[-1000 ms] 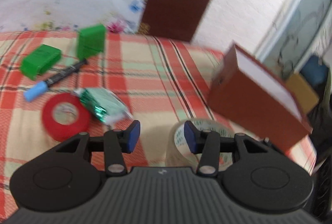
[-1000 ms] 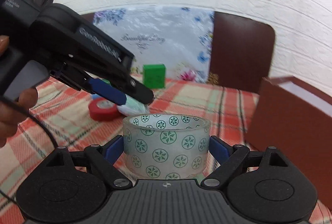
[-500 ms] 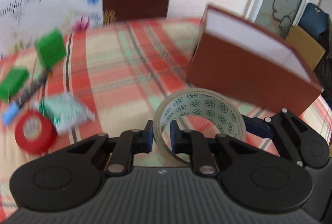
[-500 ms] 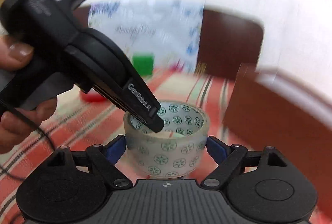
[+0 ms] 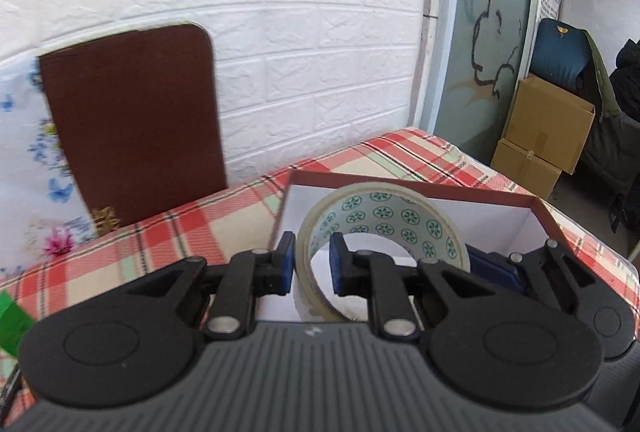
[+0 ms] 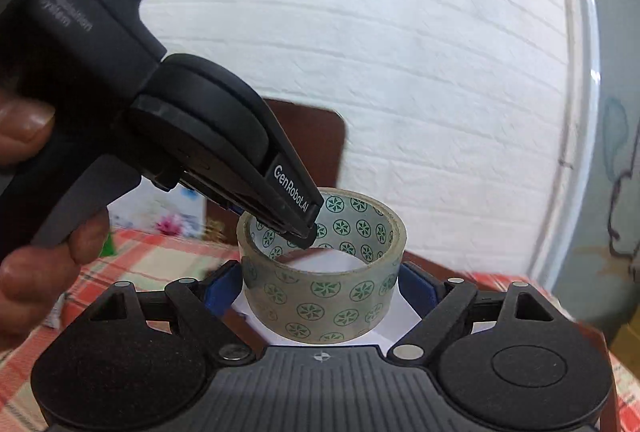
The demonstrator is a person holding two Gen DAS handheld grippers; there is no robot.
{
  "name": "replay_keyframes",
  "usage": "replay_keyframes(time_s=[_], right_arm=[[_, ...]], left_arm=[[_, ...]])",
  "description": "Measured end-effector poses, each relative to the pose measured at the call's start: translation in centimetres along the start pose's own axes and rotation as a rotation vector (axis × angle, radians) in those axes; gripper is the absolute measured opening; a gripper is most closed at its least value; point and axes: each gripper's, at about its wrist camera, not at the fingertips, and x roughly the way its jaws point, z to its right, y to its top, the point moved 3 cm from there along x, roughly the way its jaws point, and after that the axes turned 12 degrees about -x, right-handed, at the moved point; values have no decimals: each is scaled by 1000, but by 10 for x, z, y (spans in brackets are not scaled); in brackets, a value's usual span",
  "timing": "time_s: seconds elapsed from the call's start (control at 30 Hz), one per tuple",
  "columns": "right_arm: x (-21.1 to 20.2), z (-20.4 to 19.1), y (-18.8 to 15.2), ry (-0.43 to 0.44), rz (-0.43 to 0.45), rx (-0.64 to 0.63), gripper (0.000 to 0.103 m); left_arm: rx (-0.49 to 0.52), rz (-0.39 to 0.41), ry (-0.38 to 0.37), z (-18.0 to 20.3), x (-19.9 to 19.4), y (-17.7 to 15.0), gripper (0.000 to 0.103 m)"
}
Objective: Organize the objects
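Note:
A clear tape roll [image 5: 384, 228] with a green flower print is held in the air over the open brown box [image 5: 536, 206] with a white inside. My left gripper [image 5: 312, 266] is shut on the roll's wall, one finger inside the ring and one outside. My right gripper [image 6: 320, 290] is shut on the same tape roll [image 6: 324, 296] across its outer width. In the right wrist view the left gripper [image 6: 304, 232] comes in from the upper left and pinches the roll's near rim.
The box stands on a red plaid tablecloth [image 5: 168, 232]. A brown board [image 5: 132, 128] and a floral sheet [image 5: 28, 188] lean on the white brick wall. A green item [image 5: 10, 320] shows at the left edge. Cardboard boxes [image 5: 540, 136] stand off the table at right.
Both grippers have lifted the tape roll off the cloth and carried it right, over the open box. The left gripper closed on the roll's wall a second ago.

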Motion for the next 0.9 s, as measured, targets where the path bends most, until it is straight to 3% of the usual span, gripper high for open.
replay_keyframes(time_s=[0.13,0.3,0.5,0.57,0.9], right_arm=[[21,12,-14,-38,-74,56,88],[16,10,-21,-83,-39,41,88],[-9,5,-21,-66,8,85,87],[-20,1,-17,-61,38,68,87],[-65,-50,-6,26,80,17,87]], left_arm=[[16,-13,-5,14,27,-2,21],[14,-21,1,17,30,-7,21],[-10,3,-8,14,-4,-12,23],[-18,6,-1,12,-18,-15,30],[-50,42,115,-18,-85,-46,34]])
